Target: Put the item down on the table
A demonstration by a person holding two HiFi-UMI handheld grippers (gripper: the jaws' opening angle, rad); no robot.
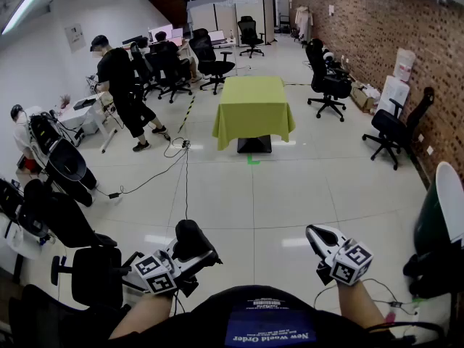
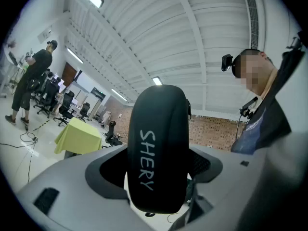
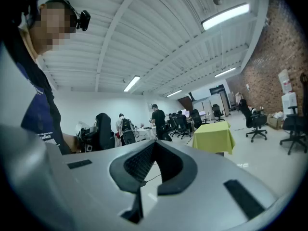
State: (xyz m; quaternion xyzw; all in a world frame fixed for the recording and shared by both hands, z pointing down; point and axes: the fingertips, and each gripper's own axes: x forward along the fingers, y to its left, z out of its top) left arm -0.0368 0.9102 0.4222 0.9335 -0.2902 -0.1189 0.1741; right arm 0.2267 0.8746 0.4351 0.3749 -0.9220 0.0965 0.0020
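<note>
The left tool (image 1: pixel 199 256) grips the black item (image 2: pixel 159 148), jaws wide; the right tool (image 3: pixel 153 150) is closed, empty. Carry it level to the far green surface (image 1: pixel 254 101) — set it down before letting go.

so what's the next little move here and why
Probably step forward toward the green-clothed table, with the left gripper clamped as it is. Its jaws grip the black SHERY-lettered case, and the table stands far across the floor, out of reach. The right gripper is shut and empty.
</note>
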